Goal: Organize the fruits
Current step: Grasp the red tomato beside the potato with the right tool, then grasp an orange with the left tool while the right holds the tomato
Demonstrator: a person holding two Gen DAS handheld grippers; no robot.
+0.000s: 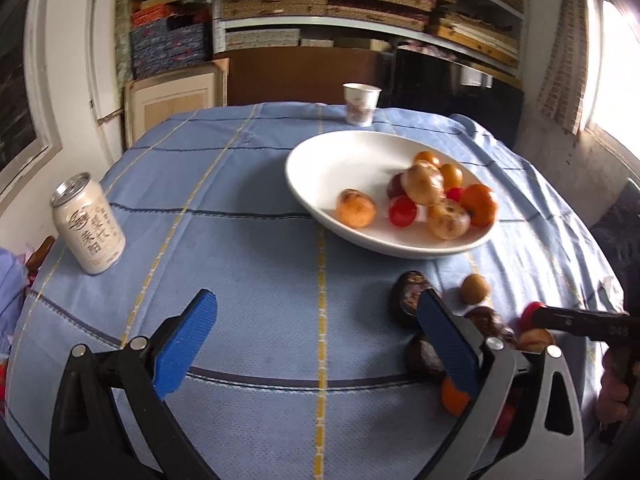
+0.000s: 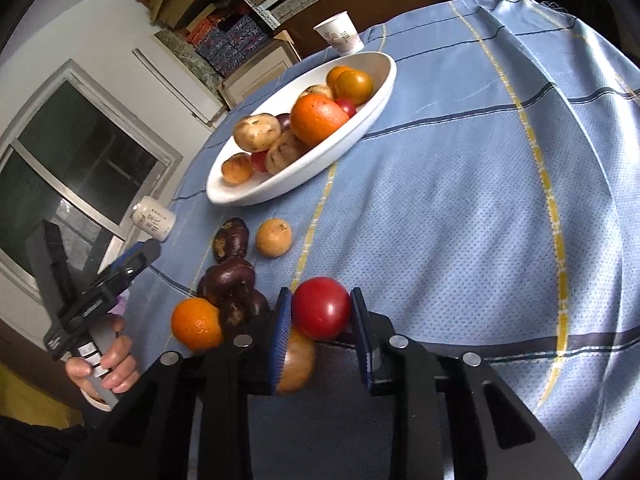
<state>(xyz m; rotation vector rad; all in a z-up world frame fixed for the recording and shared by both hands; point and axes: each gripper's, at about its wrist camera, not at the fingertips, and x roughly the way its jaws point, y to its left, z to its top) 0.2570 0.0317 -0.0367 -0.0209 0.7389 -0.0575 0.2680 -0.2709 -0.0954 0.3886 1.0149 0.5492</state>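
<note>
A white oval bowl (image 1: pixel 320 152) (image 2: pixel 384 92) on the blue checked tablecloth (image 1: pixel 248 264) holds several fruits: oranges, red tomatoes and brown speckled ones. Loose fruits lie in front of it: dark purple ones (image 2: pixel 232 276) (image 1: pixel 412 292), a round tan one (image 2: pixel 274 238) (image 1: pixel 474 288), an orange (image 2: pixel 196 324) (image 1: pixel 454 396). My right gripper (image 2: pixel 320 294) is shut on a red tomato (image 2: pixel 322 312) (image 1: pixel 530 314), just above another tan fruit (image 2: pixel 298 364). My left gripper (image 1: pixel 316 296) stands open over bare cloth, left of the loose pile; a hand (image 2: pixel 108 360) holds it.
A pale drink can (image 1: pixel 90 226) (image 2: pixel 154 224) stands at the table's left side. A paper cup (image 1: pixel 360 104) (image 2: pixel 340 34) stands behind the bowl. Shelves with stacked boxes (image 1: pixel 360 0) fill the back wall. The cloth hangs over the table's edges.
</note>
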